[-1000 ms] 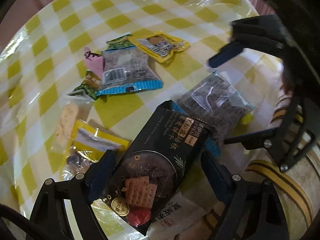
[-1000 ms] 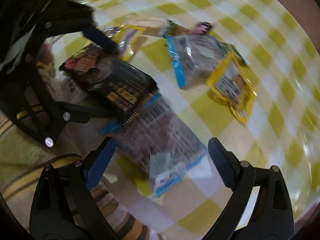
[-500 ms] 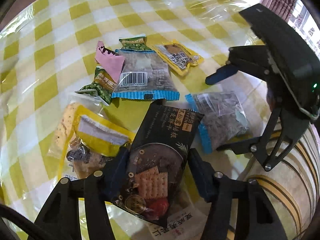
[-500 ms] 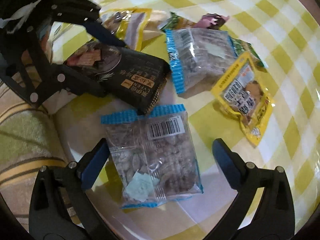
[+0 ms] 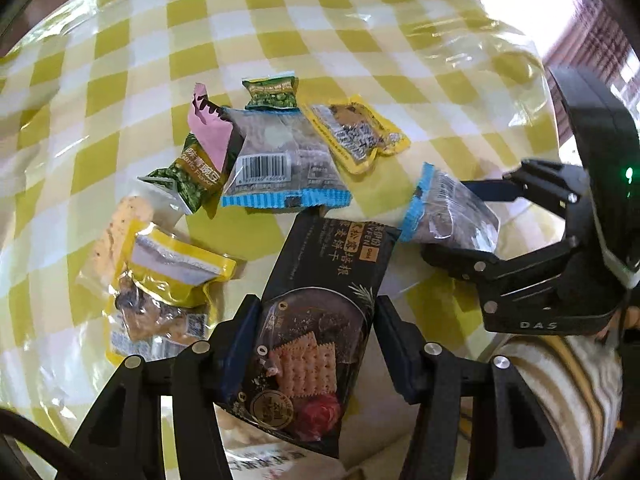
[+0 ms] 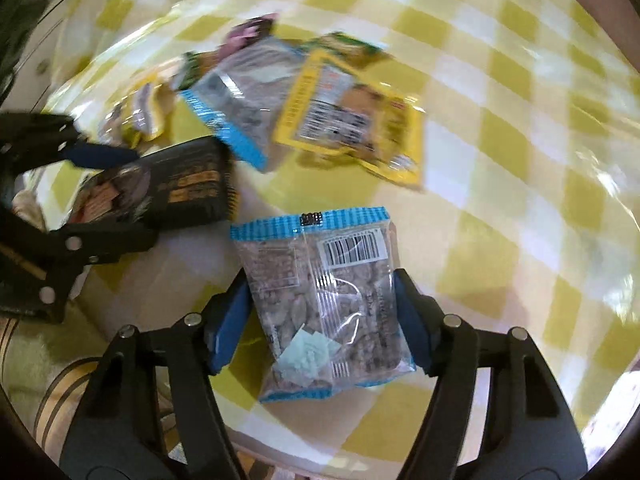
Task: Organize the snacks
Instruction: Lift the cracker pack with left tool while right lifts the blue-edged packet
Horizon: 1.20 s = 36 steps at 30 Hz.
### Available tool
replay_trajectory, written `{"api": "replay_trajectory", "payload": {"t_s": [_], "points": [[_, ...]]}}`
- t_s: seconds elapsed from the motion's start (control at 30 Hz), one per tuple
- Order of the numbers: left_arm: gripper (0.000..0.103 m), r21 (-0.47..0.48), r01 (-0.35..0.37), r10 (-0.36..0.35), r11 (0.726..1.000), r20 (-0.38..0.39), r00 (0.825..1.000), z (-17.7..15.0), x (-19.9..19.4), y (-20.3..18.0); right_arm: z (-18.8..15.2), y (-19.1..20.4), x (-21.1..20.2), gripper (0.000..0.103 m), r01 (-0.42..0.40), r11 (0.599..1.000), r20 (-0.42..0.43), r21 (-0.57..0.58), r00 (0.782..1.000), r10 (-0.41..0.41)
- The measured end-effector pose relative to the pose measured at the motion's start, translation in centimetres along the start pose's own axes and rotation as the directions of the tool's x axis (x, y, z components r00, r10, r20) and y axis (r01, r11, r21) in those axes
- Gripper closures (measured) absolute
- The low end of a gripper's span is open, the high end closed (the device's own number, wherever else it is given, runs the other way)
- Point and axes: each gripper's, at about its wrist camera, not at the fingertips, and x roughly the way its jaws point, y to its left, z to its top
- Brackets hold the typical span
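My left gripper point(image 5: 316, 340) is shut on a black cracker pack point(image 5: 320, 312) and holds it over the yellow-checked table point(image 5: 280, 32). My right gripper point(image 6: 322, 316) is shut on a clear blue-edged nut bag point(image 6: 320, 292). That bag also shows in the left wrist view point(image 5: 448, 212), in the right gripper point(image 5: 460, 220). The black pack shows in the right wrist view point(image 6: 180, 188), in the left gripper point(image 6: 104, 196).
Loose snacks lie on the table: a second blue-edged bag point(image 5: 280, 164), a yellow pack point(image 5: 356, 132), two green packs point(image 5: 272, 94), a pink wrapper point(image 5: 212, 132), a yellow pouch point(image 5: 172, 268) and a cracker point(image 5: 116, 224). A striped cloth point(image 5: 560, 392) lies at the near edge.
Both grippers have closed on their packs and lifted them. The nut bag has moved off the table, to the right of the black pack.
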Motion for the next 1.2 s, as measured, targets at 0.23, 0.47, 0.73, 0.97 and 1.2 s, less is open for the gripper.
{"api": "replay_trajectory", "payload": {"t_s": [0.23,0.47,0.73,0.97,1.2], "points": [[0.046,-0.021,-0.032,0.032,0.999,0.016,0.999,-0.1,0.4,-2.6,-1.6,-1.3,-1.7,0.034,0.061,0.995,0.046,0.08,0.997,-0.064],[0.045,-0.048,0.023,-0.025,0.999,-0.047,0.999,0.1,2.2,-3.6,-4.4,-1.7,-2.1,0.034,0.057,0.989,0.047,0.136,0.997,-0.064],[0.026,-0.025,0.094,-0.095,0.995,-0.074,0.993,0.6,3.1,-3.7,-6.8,-2.0,-4.3,0.034,0.071,0.977,0.06,0.201,0.995,-0.085],[0.047,0.011,0.014,-0.013,1.0,-0.069,0.998,0.1,2.9,-4.4,-8.2,-2.4,-5.5,0.034,0.093,0.967,0.076,0.237,0.991,-0.114],[0.049,-0.027,-0.012,0.01,1.0,-0.043,0.999,-0.1,2.4,-5.3,-9.5,-3.2,-7.0,0.034,0.094,0.953,0.106,0.287,0.986,-0.129]]}}
